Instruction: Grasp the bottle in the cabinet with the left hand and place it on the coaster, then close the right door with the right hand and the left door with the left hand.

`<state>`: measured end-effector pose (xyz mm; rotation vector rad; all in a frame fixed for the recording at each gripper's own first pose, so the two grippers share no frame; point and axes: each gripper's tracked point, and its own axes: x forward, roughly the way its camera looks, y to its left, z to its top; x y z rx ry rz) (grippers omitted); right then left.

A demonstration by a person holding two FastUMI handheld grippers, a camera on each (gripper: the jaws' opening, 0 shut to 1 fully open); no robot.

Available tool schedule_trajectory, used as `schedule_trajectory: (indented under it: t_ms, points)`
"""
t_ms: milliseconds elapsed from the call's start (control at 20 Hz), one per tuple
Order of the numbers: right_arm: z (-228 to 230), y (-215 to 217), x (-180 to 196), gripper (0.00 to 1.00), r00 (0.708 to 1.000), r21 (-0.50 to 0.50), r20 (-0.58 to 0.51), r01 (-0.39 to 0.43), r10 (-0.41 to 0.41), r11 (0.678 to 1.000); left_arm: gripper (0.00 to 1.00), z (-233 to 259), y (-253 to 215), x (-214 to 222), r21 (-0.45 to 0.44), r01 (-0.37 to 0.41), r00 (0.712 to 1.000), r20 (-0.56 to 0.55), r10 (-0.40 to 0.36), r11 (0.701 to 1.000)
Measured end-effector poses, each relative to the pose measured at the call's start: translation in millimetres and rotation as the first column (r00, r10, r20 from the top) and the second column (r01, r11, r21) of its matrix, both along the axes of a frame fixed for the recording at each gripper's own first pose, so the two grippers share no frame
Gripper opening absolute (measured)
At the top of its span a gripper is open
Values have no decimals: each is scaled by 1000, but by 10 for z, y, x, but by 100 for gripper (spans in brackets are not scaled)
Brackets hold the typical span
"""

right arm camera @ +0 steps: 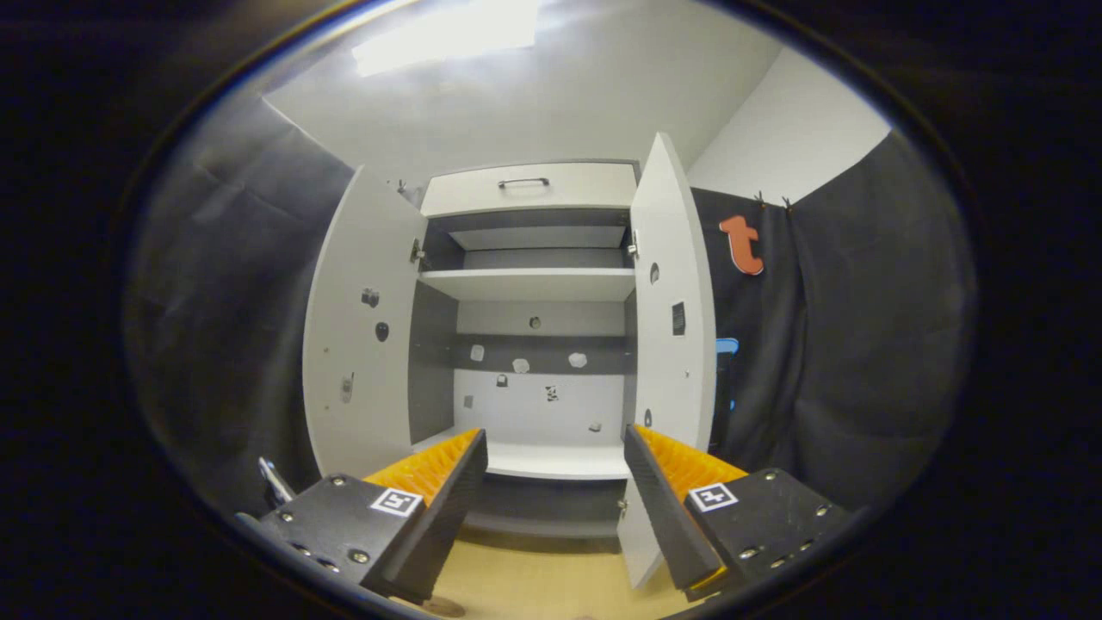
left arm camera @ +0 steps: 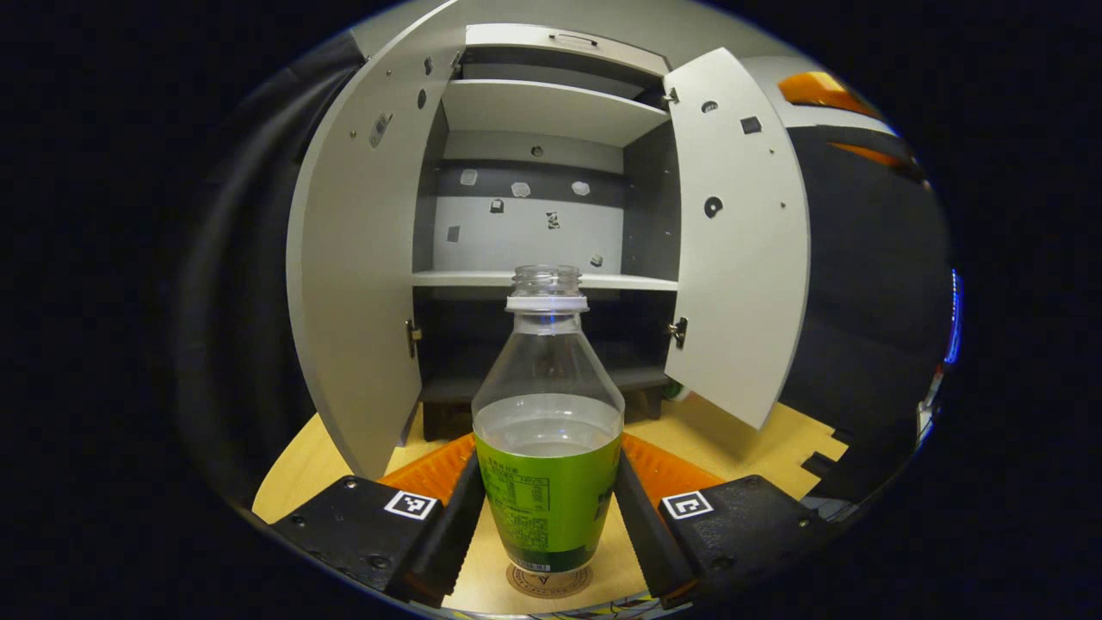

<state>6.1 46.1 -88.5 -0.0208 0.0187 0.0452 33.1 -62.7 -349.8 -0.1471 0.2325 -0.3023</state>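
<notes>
A clear bottle (left arm camera: 547, 448) with a green label and no cap, part full of liquid, stands upright on a round brown coaster (left arm camera: 548, 582) on the wooden table. My left gripper (left arm camera: 547, 465) is shut on it, both fingertips against its sides at label height. Behind it, the grey cabinet (left arm camera: 534, 112) has its left door (left arm camera: 357, 284) and right door (left arm camera: 740, 258) swung wide. In the right gripper view, my right gripper (right arm camera: 555, 443) is open with nothing between its fingers. It faces the same cabinet (right arm camera: 534, 284), a short way back from the right door (right arm camera: 676, 327).
The wooden table (left arm camera: 758, 443) runs up to the cabinet's foot. The cabinet's shelves (left arm camera: 551, 280) are bare. A drawer with a handle (right arm camera: 523, 182) sits above the doors. Black cloth hangs on both sides of the cabinet.
</notes>
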Motion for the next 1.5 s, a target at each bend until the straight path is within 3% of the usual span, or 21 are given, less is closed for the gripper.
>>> schedule_trajectory:
  t_ms: [350, 700, 800, 900, 950, 1500]
  points:
    - [-164, 131, 292, 96, 999, 44, -34, 37, -36, 998, 81, -791, -215, -137, -12, 128, 988, -81, -128, 992]
    - [-387, 206, 422, 97, 994, 34, -62, 96, -94, 995, 81, -1140, -307, -55, 6, 237, 970, -58, -236, 971]
    - [-433, 227, 414, 97, 993, 49, -66, 102, -98, 994, 82, -1245, -307, -92, 4, 275, 958, -89, -273, 962]
    - [-483, 232, 411, 96, 993, 46, -72, 92, -89, 995, 90, -1274, -301, -115, -18, 299, 946, -123, -299, 954]
    - [-500, 192, 413, 96, 993, 34, -75, 96, -93, 995, 95, -1264, -286, -135, -21, 300, 945, -128, -301, 954]
    - [-541, -311, 305, 94, 990, 85, -57, 133, -128, 988, 97, -985, -252, -191, 83, 312, 948, -93, -304, 947]
